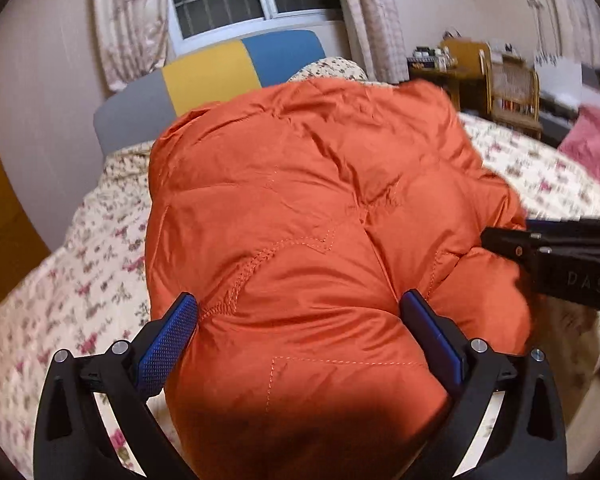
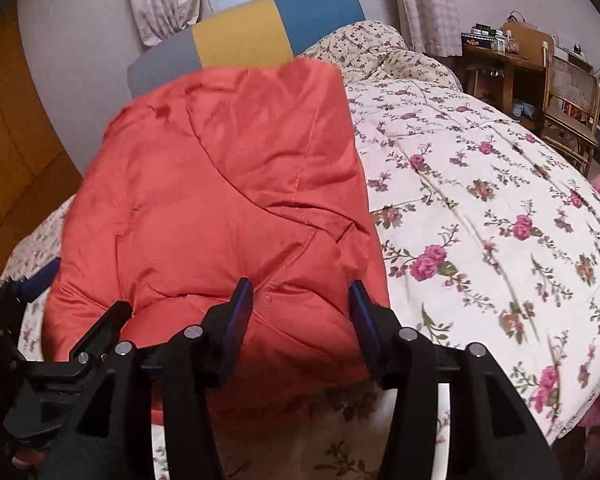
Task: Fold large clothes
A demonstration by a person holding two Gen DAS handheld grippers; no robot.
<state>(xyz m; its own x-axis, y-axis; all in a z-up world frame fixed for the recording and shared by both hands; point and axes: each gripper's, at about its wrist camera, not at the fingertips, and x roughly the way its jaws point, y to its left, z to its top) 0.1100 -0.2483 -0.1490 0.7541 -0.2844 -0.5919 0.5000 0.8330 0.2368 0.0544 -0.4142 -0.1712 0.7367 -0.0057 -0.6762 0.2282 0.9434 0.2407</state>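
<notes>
An orange puffer jacket [image 1: 300,208] lies bunched and folded on the floral bed quilt [image 1: 80,264]. My left gripper [image 1: 300,312] is wide open with the jacket's near edge bulging between its blue pads [image 1: 168,340]. My right gripper [image 2: 300,304] is open too, its jaws straddling the jacket's near right edge [image 2: 300,320]; the jacket [image 2: 220,200] fills the left half of the right wrist view. The right gripper also shows at the right edge of the left wrist view [image 1: 548,248]. The left gripper shows at the lower left of the right wrist view [image 2: 40,288].
The floral quilt [image 2: 480,220] spreads to the right. A grey, yellow and blue headboard [image 2: 240,36] stands at the back under a window. A wooden desk [image 2: 496,68] and cane chair [image 2: 572,96] stand at the far right. A pink cloth [image 1: 592,148] lies at the right edge.
</notes>
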